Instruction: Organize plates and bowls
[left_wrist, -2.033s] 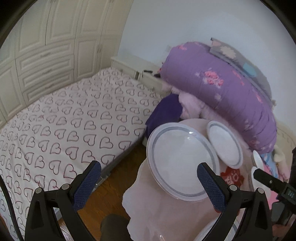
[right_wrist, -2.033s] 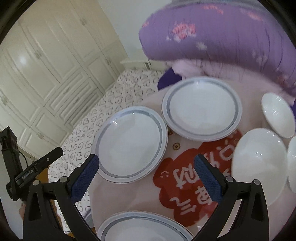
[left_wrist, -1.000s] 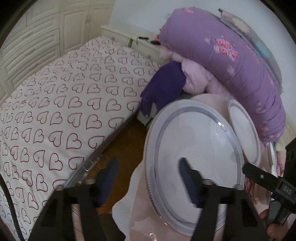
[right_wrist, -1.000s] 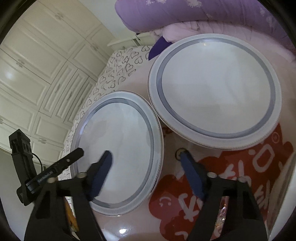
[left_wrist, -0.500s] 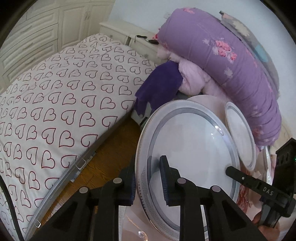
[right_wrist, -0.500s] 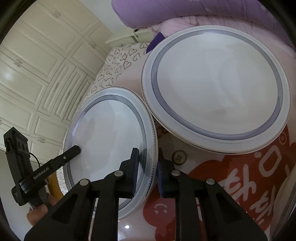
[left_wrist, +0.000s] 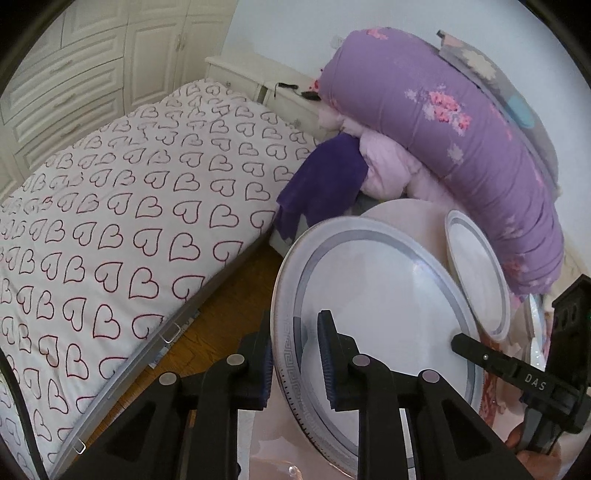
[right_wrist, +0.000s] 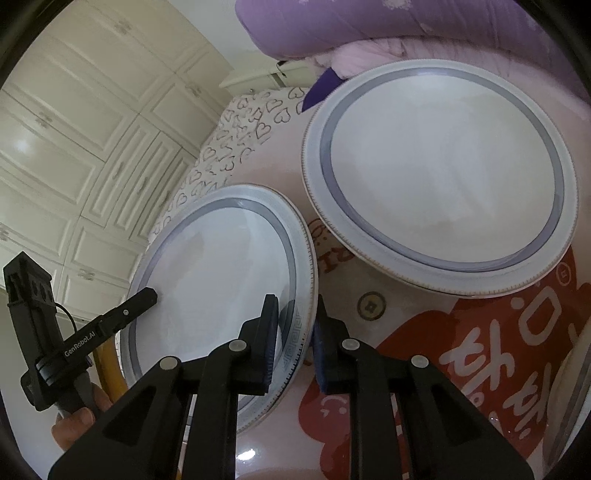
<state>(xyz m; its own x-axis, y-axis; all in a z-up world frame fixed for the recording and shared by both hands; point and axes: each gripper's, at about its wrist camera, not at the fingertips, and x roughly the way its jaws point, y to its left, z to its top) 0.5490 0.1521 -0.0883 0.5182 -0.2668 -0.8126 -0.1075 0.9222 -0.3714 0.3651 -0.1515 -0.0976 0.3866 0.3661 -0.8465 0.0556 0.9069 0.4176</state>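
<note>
Both tools grip one thing: the near plate (right_wrist: 221, 280), which sits at the table (right_wrist: 388, 369) edge nearest the bed (left_wrist: 110, 221). The left gripper (left_wrist: 293, 363) is narrowed onto the plate's rim on the bed side, one finger under, one on top. The right gripper (right_wrist: 291, 338) pinches the opposite rim, on the side toward the red print (right_wrist: 480, 350) (so the plate is held across its width, one tool at each end). Beyond the near plate, touching or nearly touching its rim, lies the far plate (right_wrist: 439, 173), closer to the right gripper. I judge stacking means carrying the near plate that way, kept level.
</note>
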